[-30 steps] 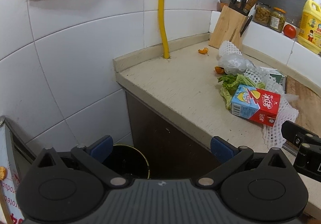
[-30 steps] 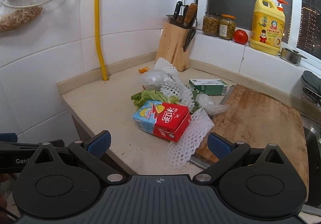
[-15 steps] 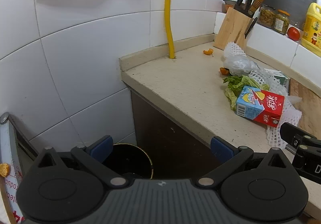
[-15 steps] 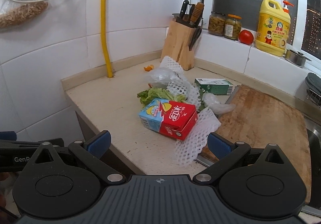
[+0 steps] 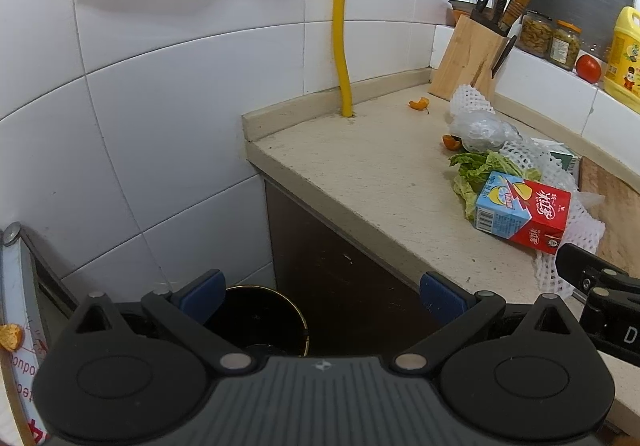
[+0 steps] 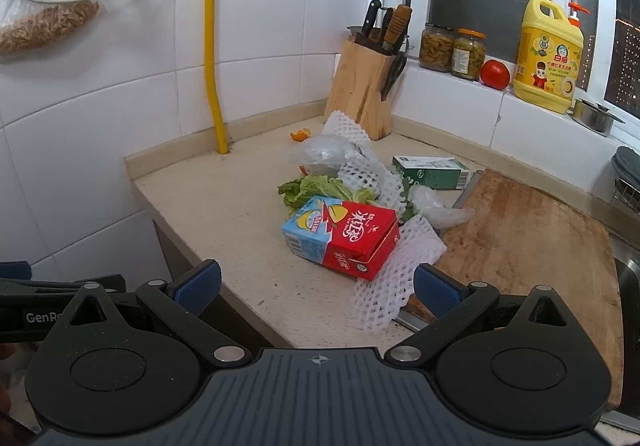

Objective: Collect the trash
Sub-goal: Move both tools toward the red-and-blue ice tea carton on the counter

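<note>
Trash sits ahead of the right gripper (image 6: 316, 288), spread wide and empty, drink carton (image 6: 342, 236) nearest; left gripper (image 5: 322, 296) gapes over the bin (image 5: 260, 320).

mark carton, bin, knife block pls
carton (image 6: 352, 236), right wrist view, red top face
bin (image 5: 260, 320), left wrist view, dark inside below rim
knife block (image 6: 362, 86), right wrist view, wooden front face

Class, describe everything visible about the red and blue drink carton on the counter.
The red and blue drink carton is a small printed paperboard box, blue at one end with a lemon picture and barcode, red at the other with white characters. It lies on its side on the beige countertop, resting partly on white foam netting and against lettuce leaves. No gripper touches it.
</note>
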The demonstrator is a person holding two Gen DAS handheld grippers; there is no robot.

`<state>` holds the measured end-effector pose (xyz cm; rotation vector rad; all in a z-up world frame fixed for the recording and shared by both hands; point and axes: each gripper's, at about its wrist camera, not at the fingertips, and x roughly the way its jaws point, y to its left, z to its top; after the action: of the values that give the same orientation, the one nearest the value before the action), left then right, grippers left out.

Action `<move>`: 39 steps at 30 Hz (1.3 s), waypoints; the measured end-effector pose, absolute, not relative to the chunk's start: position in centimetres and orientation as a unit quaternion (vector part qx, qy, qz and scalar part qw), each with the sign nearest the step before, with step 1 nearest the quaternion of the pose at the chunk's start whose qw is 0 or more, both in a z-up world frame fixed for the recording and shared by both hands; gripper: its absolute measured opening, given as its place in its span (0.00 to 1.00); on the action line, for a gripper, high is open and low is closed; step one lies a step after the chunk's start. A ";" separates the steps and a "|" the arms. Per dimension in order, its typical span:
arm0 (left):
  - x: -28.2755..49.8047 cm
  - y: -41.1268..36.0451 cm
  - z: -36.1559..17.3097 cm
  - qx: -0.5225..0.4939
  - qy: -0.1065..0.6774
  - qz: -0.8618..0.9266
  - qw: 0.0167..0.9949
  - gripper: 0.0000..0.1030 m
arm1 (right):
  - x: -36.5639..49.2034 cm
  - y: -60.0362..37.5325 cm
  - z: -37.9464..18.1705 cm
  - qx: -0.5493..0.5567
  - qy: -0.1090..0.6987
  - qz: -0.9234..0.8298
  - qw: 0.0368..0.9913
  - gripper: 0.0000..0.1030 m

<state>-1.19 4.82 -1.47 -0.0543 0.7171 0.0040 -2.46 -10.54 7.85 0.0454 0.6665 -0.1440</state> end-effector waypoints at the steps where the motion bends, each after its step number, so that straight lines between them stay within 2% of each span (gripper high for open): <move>1: -1.2 4.8 -1.5 -0.025 0.350 0.002 0.936 0.96 | -2.4 -10.5 7.8 0.022 0.327 -0.070 0.942 1.00; 39: 3.8 3.4 -2.7 -0.030 0.376 0.046 0.925 0.96 | 3.7 -11.5 6.2 0.018 0.352 -0.012 0.936 1.00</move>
<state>3.77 3.38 -2.67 -0.0616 0.7704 0.0946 3.69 -11.49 6.20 0.0377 0.7195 -0.0251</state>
